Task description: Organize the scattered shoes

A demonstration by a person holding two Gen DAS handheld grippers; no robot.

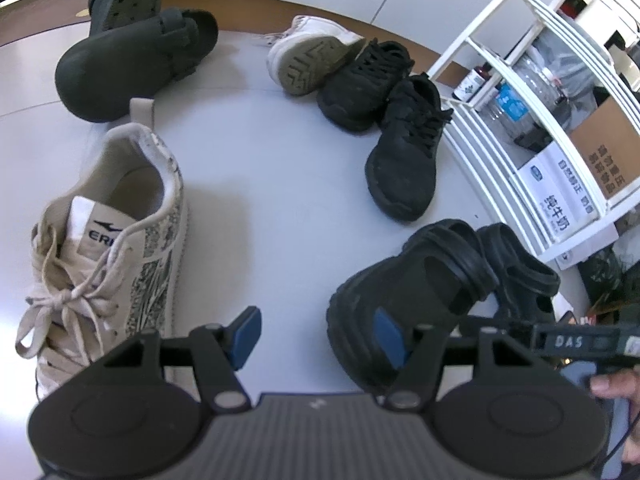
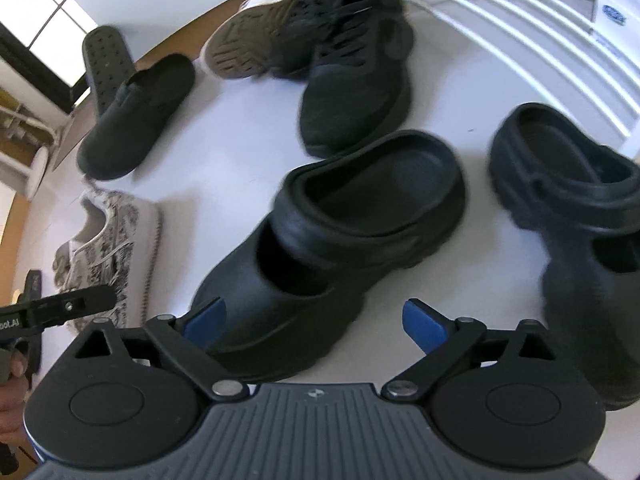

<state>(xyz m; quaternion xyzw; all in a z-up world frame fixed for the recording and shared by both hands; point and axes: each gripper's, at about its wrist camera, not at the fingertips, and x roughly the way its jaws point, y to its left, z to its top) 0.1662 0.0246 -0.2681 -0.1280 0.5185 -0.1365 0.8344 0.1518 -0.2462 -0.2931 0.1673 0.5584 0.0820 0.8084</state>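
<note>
My left gripper is released, its blue-padded fingers spread wide and holding nothing. To the left of those fingers lies a beige laced sneaker on the white floor. My right-side finger pad overlaps the toe of a black clog; I cannot tell whether it touches. A second black clog sits just beyond it. Ahead of the fingers lie two black lace-up sneakers side by side, a white sneaker tipped with its sole showing, and dark slippers further left. A white rack stands ahead to the right.

My right gripper is also released and empty. Its fingers straddle the toe of the nearer black clog without clamping it. The other clog lies to the right of the fingers.
</note>
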